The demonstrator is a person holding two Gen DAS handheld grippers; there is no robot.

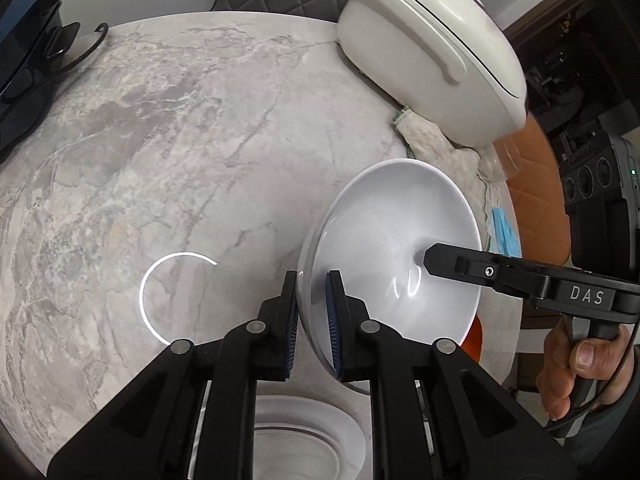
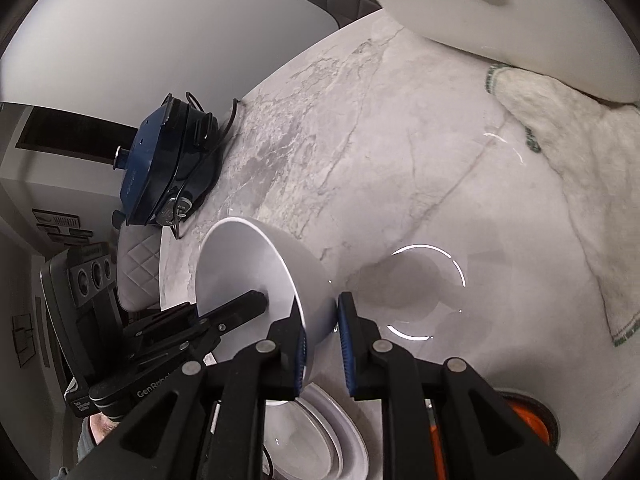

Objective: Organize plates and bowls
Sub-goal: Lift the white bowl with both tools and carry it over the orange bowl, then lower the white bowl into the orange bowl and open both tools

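A white bowl [image 1: 384,240] hangs tilted above the marble table [image 1: 200,140], gripped from both sides. My left gripper [image 1: 313,280] is shut on the bowl's near rim, one blue pad inside and one outside. One of my right gripper's fingers [image 1: 460,266] reaches into the bowl from the right. In the right wrist view, my right gripper [image 2: 320,302] is shut on the wall of the bowl [image 2: 248,264]. The fingers [image 2: 240,310] of the left gripper come in from the left. White plates [image 2: 340,428] lie below the bowl, also seen as a white plate [image 1: 312,428].
A white rice cooker [image 1: 432,40] stands at the back right on a pale cloth [image 1: 432,144], with a blue face mask [image 1: 506,232] beside it. A dark blue appliance [image 2: 168,168] sits at the table's far left edge. A person's hand [image 1: 580,368] holds the right gripper's handle.
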